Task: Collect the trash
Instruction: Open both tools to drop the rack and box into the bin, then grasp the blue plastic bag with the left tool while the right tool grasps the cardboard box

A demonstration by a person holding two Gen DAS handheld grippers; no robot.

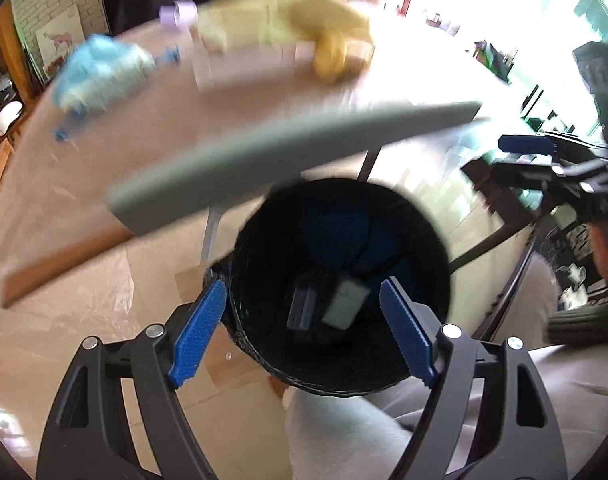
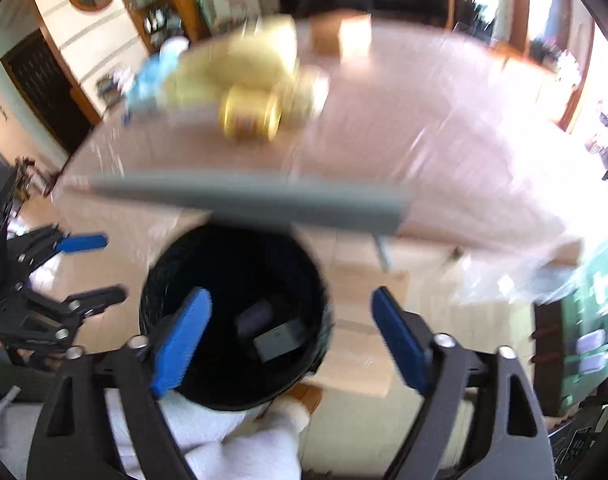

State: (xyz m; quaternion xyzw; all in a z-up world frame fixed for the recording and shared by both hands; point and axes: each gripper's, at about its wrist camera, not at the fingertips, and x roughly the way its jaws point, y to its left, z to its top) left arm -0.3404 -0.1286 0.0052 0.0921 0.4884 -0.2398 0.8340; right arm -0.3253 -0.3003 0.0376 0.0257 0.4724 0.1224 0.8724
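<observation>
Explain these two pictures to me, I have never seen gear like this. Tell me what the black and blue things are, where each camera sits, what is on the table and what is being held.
A person holds a hand-operated grasping tool in each hand; no robot is involved. Each tool has two black arms ending in blue pads, with a wide-angle camera looking along them. One picture comes from the left tool, the other from the right tool. Both tools stand open and hold nothing. Below them is a black bin with a few box-like pieces inside. On the table lie a gold can, something yellow and something blue, all too blurred to name.
</observation>
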